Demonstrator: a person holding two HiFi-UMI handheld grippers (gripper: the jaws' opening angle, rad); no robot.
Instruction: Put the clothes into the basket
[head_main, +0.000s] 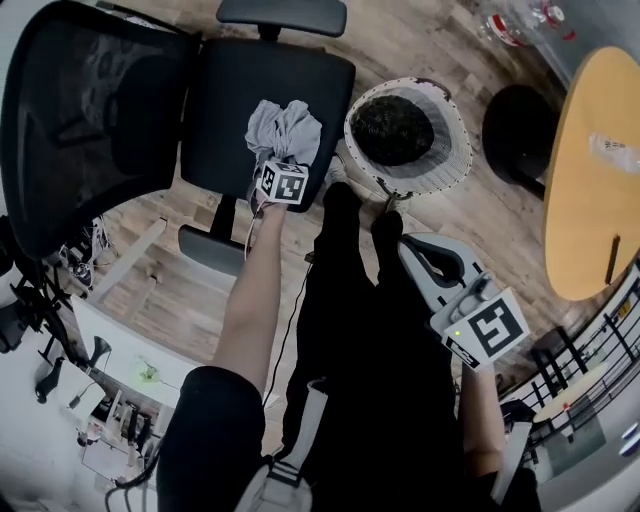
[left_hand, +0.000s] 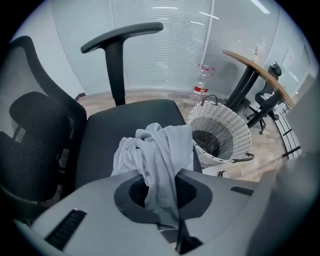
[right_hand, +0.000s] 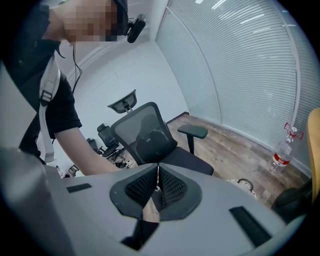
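Note:
A grey garment (head_main: 285, 130) lies bunched on the black seat (head_main: 230, 110) of an office chair. My left gripper (head_main: 282, 168) points down at it, shut on a fold. In the left gripper view the cloth (left_hand: 160, 150) runs up between the jaws of the left gripper (left_hand: 161, 192) and drapes back onto the seat. The white wicker basket (head_main: 455, 110) stands on the floor right of the chair, with a dark garment (head_main: 392, 128) inside; its wall (left_hand: 225, 125) also shows. My right gripper (head_main: 410, 248) hangs near my legs, shut (right_hand: 158, 176) with nothing held.
The chair's mesh backrest (head_main: 80, 110) and armrest (left_hand: 120, 37) flank the seat. A round wooden table (head_main: 590, 180) with a black base (head_main: 520, 125) stands right of the basket. A water bottle (left_hand: 201, 87) stands on the floor by the window blinds.

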